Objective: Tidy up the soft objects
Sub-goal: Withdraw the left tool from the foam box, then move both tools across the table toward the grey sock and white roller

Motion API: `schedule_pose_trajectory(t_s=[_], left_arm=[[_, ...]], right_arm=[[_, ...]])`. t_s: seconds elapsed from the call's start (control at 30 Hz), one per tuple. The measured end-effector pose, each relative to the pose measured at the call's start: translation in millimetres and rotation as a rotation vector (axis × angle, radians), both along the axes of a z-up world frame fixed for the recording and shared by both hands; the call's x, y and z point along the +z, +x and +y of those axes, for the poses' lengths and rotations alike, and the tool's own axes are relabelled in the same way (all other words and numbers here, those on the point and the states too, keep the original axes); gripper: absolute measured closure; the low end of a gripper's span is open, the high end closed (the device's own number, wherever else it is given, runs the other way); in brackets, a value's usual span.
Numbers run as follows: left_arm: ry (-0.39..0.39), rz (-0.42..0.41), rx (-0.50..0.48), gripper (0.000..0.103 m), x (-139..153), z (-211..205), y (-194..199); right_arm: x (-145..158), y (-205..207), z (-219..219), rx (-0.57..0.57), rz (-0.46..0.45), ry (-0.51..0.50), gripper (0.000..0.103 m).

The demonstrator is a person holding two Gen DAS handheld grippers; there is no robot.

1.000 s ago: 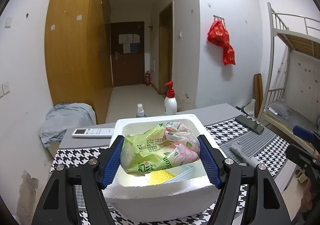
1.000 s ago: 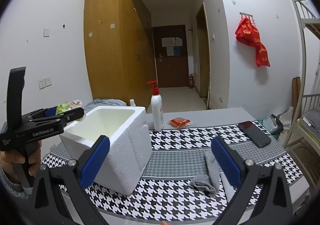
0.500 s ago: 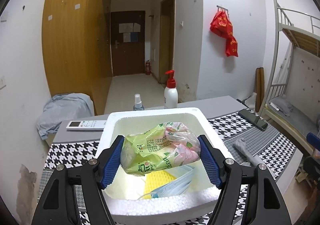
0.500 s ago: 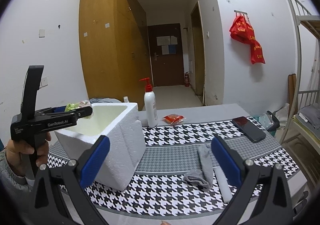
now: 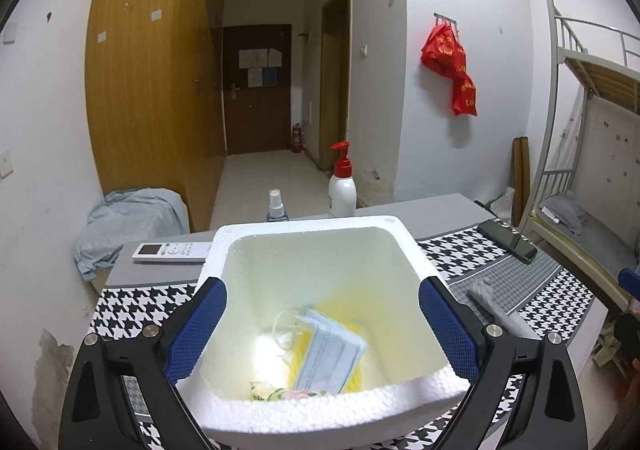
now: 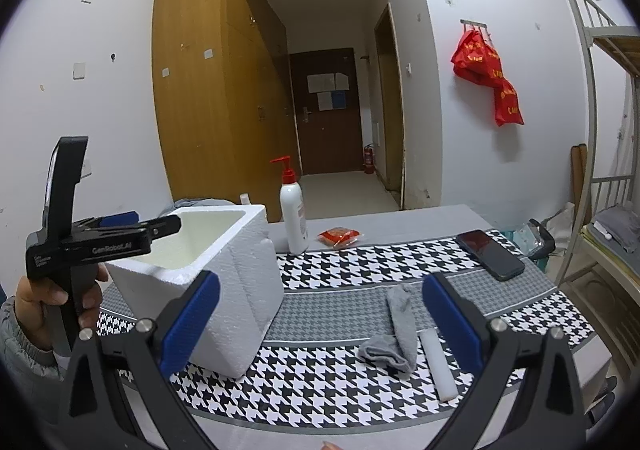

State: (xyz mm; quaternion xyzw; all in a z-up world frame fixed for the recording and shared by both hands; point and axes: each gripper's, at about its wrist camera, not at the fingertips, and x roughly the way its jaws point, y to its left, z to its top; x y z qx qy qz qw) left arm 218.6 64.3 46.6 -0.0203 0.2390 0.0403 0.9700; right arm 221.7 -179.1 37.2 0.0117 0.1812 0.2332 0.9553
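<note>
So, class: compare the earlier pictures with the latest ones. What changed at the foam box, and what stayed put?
The left gripper has just been opening: the green flowery packet it held has dropped into the foam box, beside the blue face masks. Nothing is between its jaws. The right gripper, open and empty, the grey sock and the phone stayed put.

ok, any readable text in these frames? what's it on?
"GenRobot.AI": side of the left gripper, seen from the right wrist view.
Smaller print at the rear of that gripper's body: too small to read.
Red bags on the wall hook: gold characters, blurred.
Pump bottle label: unreadable.
Papers on the far door: unreadable.
Remote control: buttons and screen too small.
</note>
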Motion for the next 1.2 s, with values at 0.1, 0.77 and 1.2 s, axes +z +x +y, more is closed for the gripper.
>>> schedule_pose_trajectory(t_s=[0.1,0.77,1.2], left_arm=[[-0.001,-0.006,-0.005,0.003,1,-4,-7],[0.031,-0.170,-0.038,0.001,23,-33,-68],[0.046,-0.183,-0.074,0.001,24,-49,-89]], right_arm=[[-2,-2,-2,0.000,0.002,0.002,0.001],[0,-21,-14,-0.037,-0.012,-0.002,0.001],[6,-42,-31,-0.066,-0.044,0.011,0.001]])
